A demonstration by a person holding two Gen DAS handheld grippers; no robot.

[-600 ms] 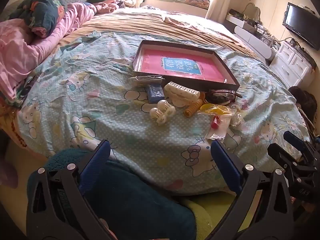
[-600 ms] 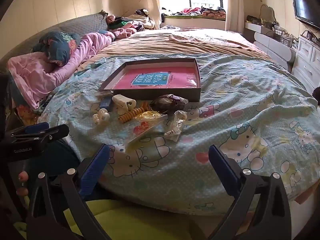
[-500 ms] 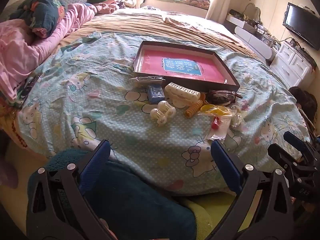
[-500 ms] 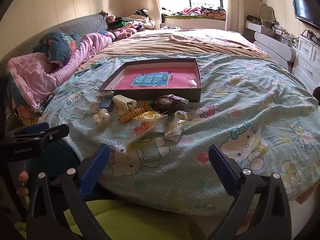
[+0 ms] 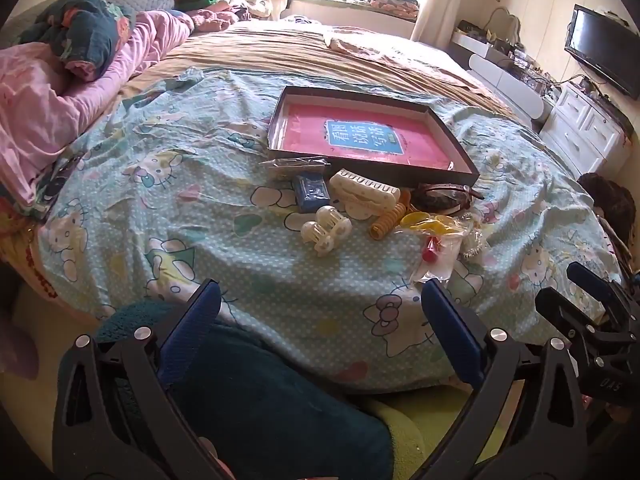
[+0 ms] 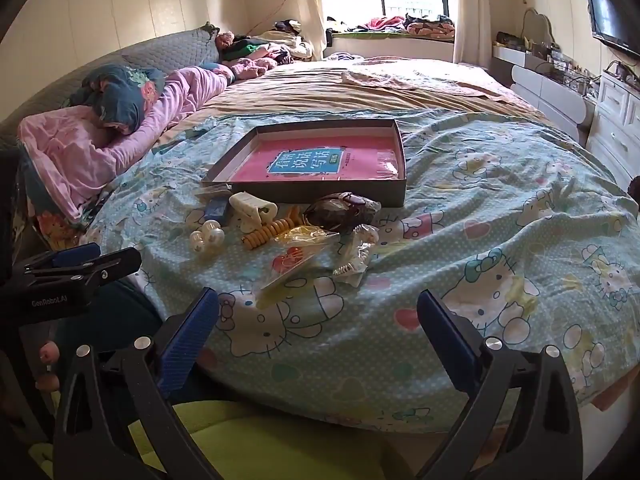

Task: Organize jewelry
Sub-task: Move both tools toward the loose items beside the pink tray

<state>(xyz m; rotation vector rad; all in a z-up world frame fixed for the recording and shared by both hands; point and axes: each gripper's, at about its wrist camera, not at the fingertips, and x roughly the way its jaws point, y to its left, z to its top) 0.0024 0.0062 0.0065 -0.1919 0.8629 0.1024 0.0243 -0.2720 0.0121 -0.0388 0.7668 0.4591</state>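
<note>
Just starting: both grippers, left gripper (image 5: 320,308) and right gripper (image 6: 318,312), wide open, holding nothing. Next, probably reach for the hair clip (image 5: 326,229), drop into the box (image 5: 460,160).

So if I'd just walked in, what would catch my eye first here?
Probably the shallow dark box with a pink book inside, lying mid-bed on the cartoon-cat sheet. Just in front of it sits a jumble of hair clips and little bags, like the cream claw clip and orange spiral tie. Nearest the camera, both grippers' blue jaws stand wide open, empty.
</note>
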